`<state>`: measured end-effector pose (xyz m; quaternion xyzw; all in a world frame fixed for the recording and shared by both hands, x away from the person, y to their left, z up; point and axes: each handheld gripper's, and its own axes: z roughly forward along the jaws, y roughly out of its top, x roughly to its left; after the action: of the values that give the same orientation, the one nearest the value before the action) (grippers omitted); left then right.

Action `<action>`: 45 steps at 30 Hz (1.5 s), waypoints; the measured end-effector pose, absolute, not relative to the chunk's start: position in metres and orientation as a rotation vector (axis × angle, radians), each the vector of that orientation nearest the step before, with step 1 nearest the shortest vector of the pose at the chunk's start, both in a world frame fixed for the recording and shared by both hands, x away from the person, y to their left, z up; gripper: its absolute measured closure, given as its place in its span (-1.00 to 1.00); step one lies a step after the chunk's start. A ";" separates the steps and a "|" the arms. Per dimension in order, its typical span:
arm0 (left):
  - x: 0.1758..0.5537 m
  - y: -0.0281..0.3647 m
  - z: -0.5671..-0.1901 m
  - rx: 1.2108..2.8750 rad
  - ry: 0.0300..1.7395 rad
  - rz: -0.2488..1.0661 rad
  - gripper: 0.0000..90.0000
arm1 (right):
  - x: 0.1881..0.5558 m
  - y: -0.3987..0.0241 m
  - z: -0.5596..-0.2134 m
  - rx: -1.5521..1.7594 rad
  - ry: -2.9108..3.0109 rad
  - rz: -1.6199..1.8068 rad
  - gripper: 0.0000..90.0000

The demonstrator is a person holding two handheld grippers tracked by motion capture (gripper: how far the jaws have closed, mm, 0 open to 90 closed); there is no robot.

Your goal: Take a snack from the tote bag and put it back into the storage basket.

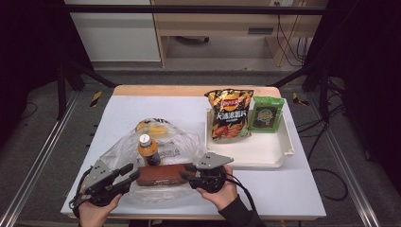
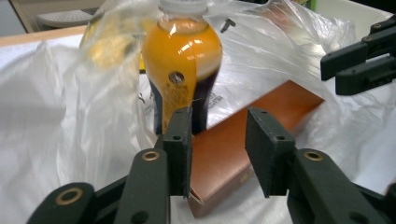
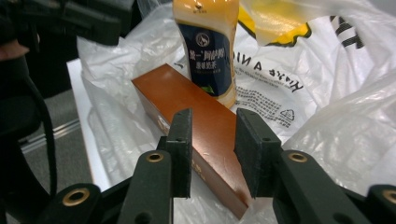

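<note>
A long brown box (image 1: 161,174) lies flat on a crumpled clear plastic bag (image 1: 182,142) at the table's front. An orange drink bottle (image 1: 148,150) with a white cap stands upright just behind it. My left gripper (image 1: 131,171) hovers at the box's left end, open. In the left gripper view its jaws (image 2: 218,140) stand apart above the box (image 2: 233,154), with the bottle (image 2: 182,60) beyond. My right gripper (image 1: 188,172) is at the box's right end, open; its jaws (image 3: 212,140) frame the box (image 3: 187,102) below without touching it.
A white tray (image 1: 265,149) at the right holds a dark chip bag (image 1: 230,113) and a green packet (image 1: 267,113). Something yellow (image 1: 152,126) lies inside the plastic bag behind the bottle. The table's front edge is close under both hands.
</note>
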<state>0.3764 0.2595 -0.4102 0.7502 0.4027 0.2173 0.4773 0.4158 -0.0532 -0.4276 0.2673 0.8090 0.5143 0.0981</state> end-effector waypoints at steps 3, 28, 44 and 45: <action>0.383 0.256 -0.418 1.870 1.000 0.524 0.38 | 0.421 -0.049 -0.434 0.784 2.424 1.459 0.39; 0.387 0.265 -0.457 1.987 1.043 0.440 -0.33 | 0.440 -0.052 -0.457 0.757 2.507 1.260 -0.39; 0.387 0.273 -0.460 1.979 1.043 0.454 -0.31 | 0.424 -0.055 -0.451 0.738 2.534 1.342 -0.26; 0.386 0.273 -0.461 1.984 1.039 0.458 -0.31 | 0.425 -0.054 -0.449 0.730 2.531 1.351 -0.27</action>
<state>0.3860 0.2726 -0.4605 0.7895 0.4137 0.1823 0.4150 0.4251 -0.0536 -0.4493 0.2457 0.8513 0.4546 0.0905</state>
